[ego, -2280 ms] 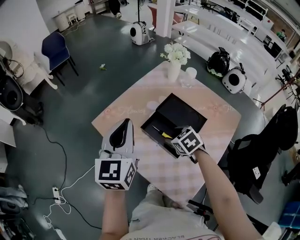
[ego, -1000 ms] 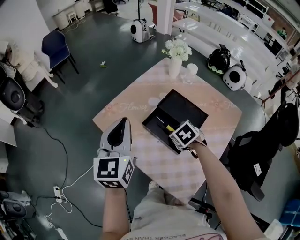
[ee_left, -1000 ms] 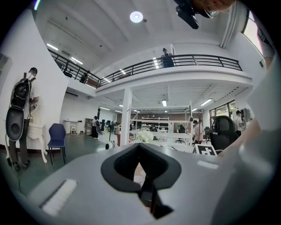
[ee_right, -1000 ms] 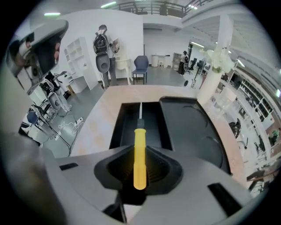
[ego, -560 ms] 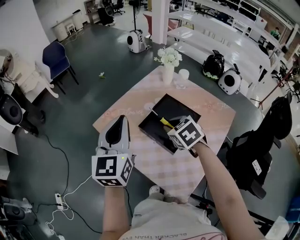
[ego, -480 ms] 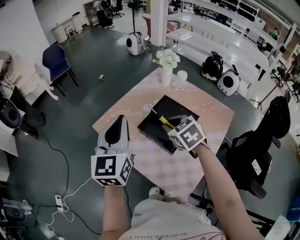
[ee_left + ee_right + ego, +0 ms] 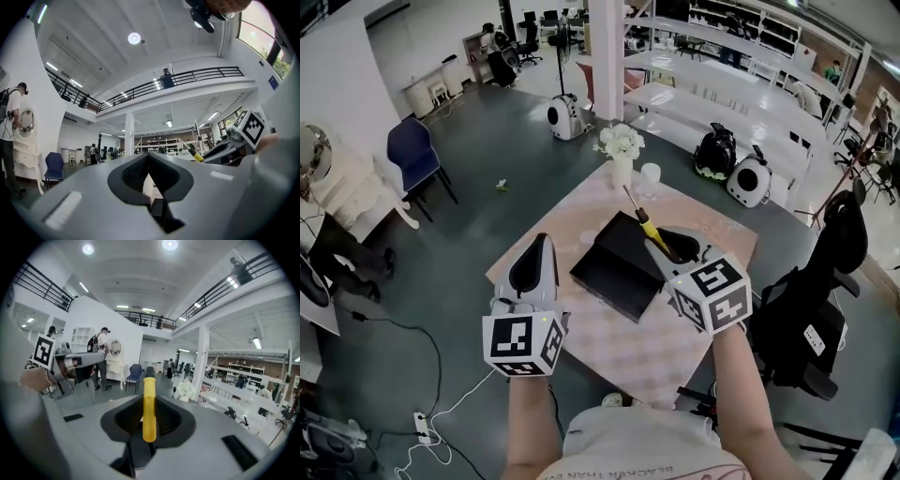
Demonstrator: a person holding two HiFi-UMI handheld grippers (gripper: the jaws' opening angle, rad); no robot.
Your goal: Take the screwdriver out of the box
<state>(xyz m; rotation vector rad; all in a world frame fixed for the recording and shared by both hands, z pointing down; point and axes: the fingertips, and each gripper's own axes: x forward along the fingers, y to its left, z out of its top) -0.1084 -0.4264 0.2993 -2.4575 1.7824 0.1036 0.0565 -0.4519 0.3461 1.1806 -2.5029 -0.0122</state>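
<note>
A screwdriver (image 7: 647, 225) with a yellow handle is in the air above the black box (image 7: 614, 267), its metal shaft pointing up and away. My right gripper (image 7: 668, 246) is shut on the handle, well above the box. In the right gripper view the yellow handle (image 7: 149, 408) stands clamped between the jaws. My left gripper (image 7: 541, 246) is shut and holds nothing, off the table's near left edge. In the left gripper view the screwdriver (image 7: 196, 156) and the right gripper (image 7: 234, 145) show at the right.
The table has a pink checked cloth (image 7: 628, 352). A vase of white flowers (image 7: 621, 150) and a glass cup (image 7: 651, 178) stand at its far end. A blue chair (image 7: 412, 155) is far left; a black chair (image 7: 811, 309) is close at the right.
My right gripper has risen out of the box with the screwdriver in it, and its nose has tipped upward. The left gripper has lifted a little. The view now takes in more of the room.
</note>
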